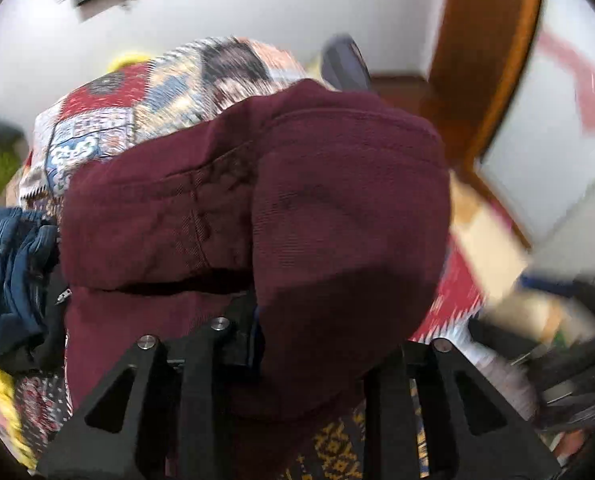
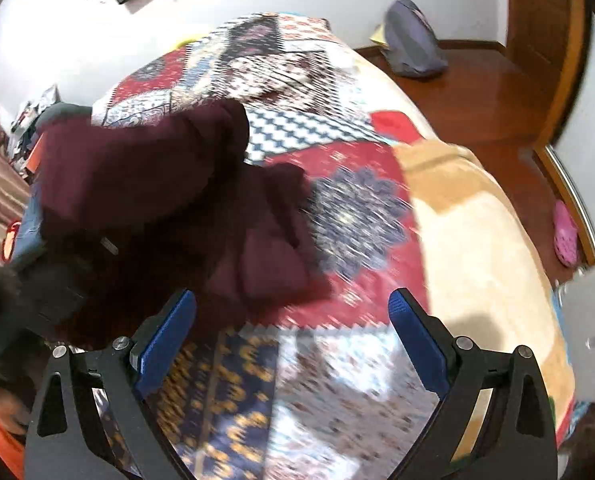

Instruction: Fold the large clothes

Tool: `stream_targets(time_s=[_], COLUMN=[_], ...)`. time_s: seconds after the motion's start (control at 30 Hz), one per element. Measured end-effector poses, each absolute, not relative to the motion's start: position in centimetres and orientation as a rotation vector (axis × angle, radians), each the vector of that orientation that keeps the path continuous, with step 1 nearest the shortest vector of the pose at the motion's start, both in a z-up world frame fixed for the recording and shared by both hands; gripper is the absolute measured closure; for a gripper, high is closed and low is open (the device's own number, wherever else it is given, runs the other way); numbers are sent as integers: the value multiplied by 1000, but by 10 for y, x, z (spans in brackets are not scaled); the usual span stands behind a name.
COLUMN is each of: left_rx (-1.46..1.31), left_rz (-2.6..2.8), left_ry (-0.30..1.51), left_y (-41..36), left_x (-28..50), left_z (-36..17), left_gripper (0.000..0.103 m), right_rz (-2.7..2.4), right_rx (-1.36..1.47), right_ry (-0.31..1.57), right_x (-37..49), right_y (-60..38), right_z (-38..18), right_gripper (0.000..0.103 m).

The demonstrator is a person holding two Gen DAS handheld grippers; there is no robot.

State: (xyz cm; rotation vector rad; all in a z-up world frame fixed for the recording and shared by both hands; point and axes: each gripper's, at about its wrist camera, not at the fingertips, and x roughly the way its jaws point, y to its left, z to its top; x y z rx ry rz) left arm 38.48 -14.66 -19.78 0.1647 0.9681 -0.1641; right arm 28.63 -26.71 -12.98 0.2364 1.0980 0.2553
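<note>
Left wrist view: the left gripper (image 1: 257, 344) has its jaws clamped on a thick fold of the maroon garment (image 1: 297, 200), which drapes over the fingers and fills most of the frame, lifted above the bed (image 1: 145, 92) and its patchwork quilt. A seam and a stitched hem run across the cloth, which hangs doubled over itself. A blue garment (image 1: 9, 272) lies bunched at the bed's left edge, beside the maroon one. The room behind is smeared with motion blur; a wooden door frame (image 1: 493, 60) stands at the right.

Right wrist view: the right gripper (image 2: 293, 320) hovers over the near part of the bed, its blue-padded jaws wide apart and holding nothing. The maroon garment sits toward the bed's left side, part raised in a bundle, part trailing down onto the quilt in a loose, creased flap just ahead of the left pad. A tan blanket (image 2: 477, 248) covers the bed's right edge; a grey bag (image 2: 413, 40) and a pink slipper (image 2: 565, 236) lie on the wooden floor beyond.

The fold appears to be at an early or middle stage: the garment is gathered and partly doubled but uneven, with no flat, squared shape yet. Spreading, aligning the edges and the final folds seem still to come.
</note>
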Motion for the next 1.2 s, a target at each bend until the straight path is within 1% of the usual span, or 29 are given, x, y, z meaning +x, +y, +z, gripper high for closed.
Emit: stream_targets(time_s=[0.03,0.07,0.1,0.13,0.2,0.27,0.47,0.67,0.8,0.93,1.0,1.07,1.13,1.2], left_rx=[209,250,268,270,200,139,178,125,72,-7,-29,-50,-54,-67], left_rz=[-159,-159,-167,-189,-312,-401,-367,-213,-95,-58,-49,-56,-65,-79], left_ry=[968,963,962,971,1009,1009,912,868,891,924,943,972,1012,1007], left_y=[-148,-152,-154,-157,-151,-145,-120,-54,-3,35,44,46,47,46], left_x=[381,376,372,369,361,352,313,309,327,336,341,344,349,345], left_z=[-202,-203,-202,-199,-188,-173,-133,-119,-127,-141,-152,-166,-183,-191], left_gripper=[74,70,62,57,26,15,15,14,14,14,14,14,14,9], right_rz=[249,244,239,237,238,236,269,351,429,497,527,508,498,492], right_rx=[239,242,247,251,256,253,248,177,104,6,-44,-117,-190,-264], right_ry=[1102,1101,1098,1094,1083,1069,999,920,879,879,889,883,854,859], right_x=[284,281,279,276,267,264,257,257,267,284,292,300,305,314], right_y=[-271,-275,-277,-283,-298,-298,-292,-254,-215,-170,-148,-128,-114,-103], right_z=[-132,-132,-131,-130,-125,-118,-92,-65,-53,-55,-59,-65,-68,-73], right_gripper=[7,7,7,7,7,7,7,7,7,7,6,0,0,0])
